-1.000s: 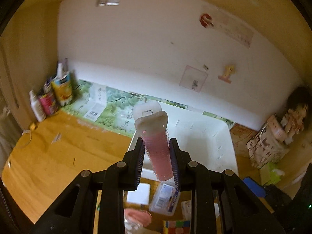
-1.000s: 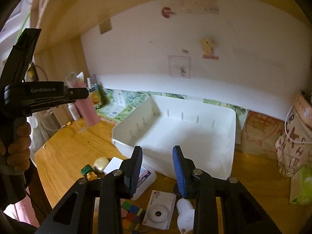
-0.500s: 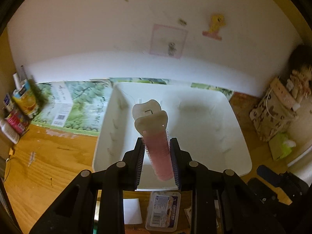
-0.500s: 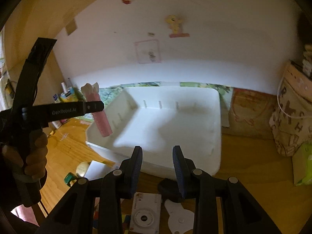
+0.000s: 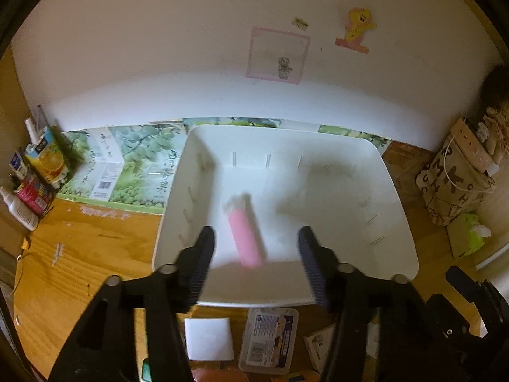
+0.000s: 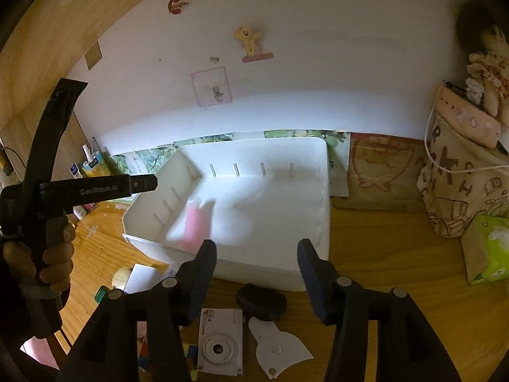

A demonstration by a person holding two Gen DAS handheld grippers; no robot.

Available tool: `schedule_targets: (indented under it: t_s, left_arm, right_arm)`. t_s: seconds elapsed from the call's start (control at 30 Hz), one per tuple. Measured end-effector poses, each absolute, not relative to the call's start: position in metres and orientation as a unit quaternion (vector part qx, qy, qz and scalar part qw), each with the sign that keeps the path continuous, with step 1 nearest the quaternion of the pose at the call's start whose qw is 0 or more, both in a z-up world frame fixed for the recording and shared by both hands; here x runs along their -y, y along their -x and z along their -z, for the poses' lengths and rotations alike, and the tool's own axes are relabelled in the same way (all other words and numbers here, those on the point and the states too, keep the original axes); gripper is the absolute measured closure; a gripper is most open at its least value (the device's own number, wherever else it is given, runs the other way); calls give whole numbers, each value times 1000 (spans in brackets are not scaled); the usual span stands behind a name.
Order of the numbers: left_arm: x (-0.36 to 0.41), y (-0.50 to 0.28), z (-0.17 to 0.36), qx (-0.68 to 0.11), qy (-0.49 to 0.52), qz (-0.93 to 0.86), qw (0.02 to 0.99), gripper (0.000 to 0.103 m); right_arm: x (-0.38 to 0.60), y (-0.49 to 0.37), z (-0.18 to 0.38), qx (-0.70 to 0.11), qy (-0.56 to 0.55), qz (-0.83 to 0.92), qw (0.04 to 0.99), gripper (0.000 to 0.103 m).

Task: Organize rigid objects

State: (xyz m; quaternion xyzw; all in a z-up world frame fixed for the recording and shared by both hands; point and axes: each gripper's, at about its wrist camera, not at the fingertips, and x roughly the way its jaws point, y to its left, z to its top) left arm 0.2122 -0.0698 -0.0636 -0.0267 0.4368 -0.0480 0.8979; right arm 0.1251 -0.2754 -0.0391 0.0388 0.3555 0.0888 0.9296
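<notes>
A pink brush-like item with a white top [image 5: 245,230] is blurred inside the white bin [image 5: 394,191], loose between my open left jaws; it also shows in the right wrist view [image 6: 197,222]. My left gripper [image 5: 256,254] is open above the bin's near left part and shows from the side in the right wrist view [image 6: 140,184]. My right gripper [image 6: 257,270] is open and empty at the near rim of the bin [image 6: 323,191]. A white camera [image 6: 219,340], a dark case [image 6: 261,299] and a white card [image 6: 276,350] lie below it.
A clear plastic box [image 5: 270,337] and a white pad [image 5: 208,337] lie before the bin. Bottles and cartons [image 5: 35,172] stand at the far left. A patterned bag [image 6: 458,184] and a green tissue box [image 6: 490,248] stand right. A coloured cube [image 6: 187,356] lies near the camera.
My left gripper has opened and let go of the pink item, which has dropped into the bin. My right gripper has opened wider and edged nearer the bin.
</notes>
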Motion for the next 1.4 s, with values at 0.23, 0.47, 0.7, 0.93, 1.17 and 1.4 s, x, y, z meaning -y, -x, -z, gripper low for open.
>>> schedule_targets:
  t_s: [0.23,0.47,0.7,0.93,1.17,1.4]
  left_arm:
    - [64,-186,40,-420,42,38,906,35]
    - [72,-154,26,-407,49,47,911,35]
    - [83,-123,28,-423,49,25,905,35]
    - [88,-100,47,-462,55,1,885,35]
    - [92,-93,71,-519,72,4,852,24]
    - [102,-99,101,-582,75,13,810,20]
  right_arm:
    - [283,-101,23,-325,-40,-82,941,32]
    - [299,-75,17,-312,-48,-73,946,25]
    - [313,-48,28,-317,-50,-86,943,23]
    - [323,-28,48,-322,-38,-112,939,23]
    - [321,-12,74,-321,-3,-136,937,23]
    - [316,-5,97,-313,42,-145,938,23]
